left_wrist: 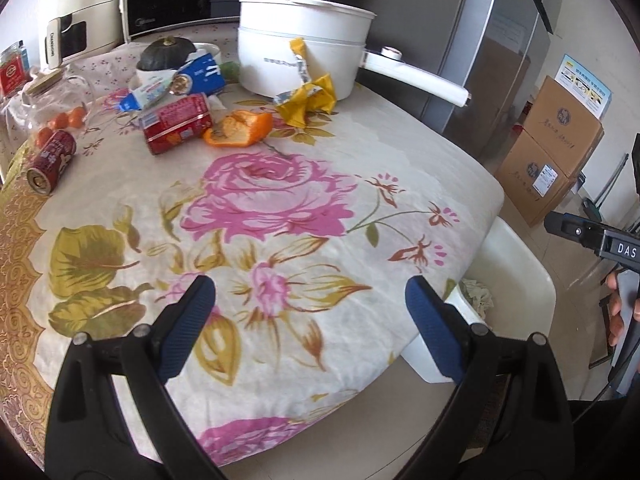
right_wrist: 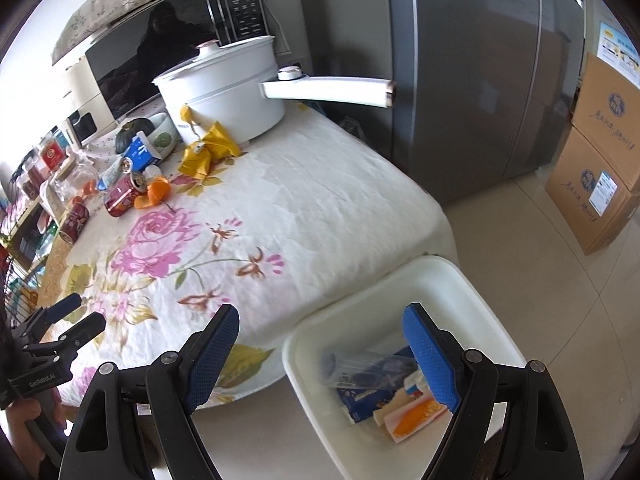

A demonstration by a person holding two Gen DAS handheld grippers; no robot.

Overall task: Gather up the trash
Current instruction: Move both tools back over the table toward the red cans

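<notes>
Trash sits bunched at the table's far side: orange peel (left_wrist: 240, 130), a red can (left_wrist: 178, 128) on its side against it, a yellow wrapper (left_wrist: 308, 102) slumped at the pot (left_wrist: 300, 52), a second can (left_wrist: 50, 160) apart near the left edge. The white bin (right_wrist: 404, 280) stands on the floor just off the table corner, low enough to drop things in, with wrappers already inside. Left gripper (left_wrist: 310, 300) hangs wide open and empty over the floral cloth (left_wrist: 280, 200); right gripper (right_wrist: 320, 344) gapes empty above the bin rim. Fridge (right_wrist: 460, 80), microwave and boxes (right_wrist: 596, 160) ring the room.
</notes>
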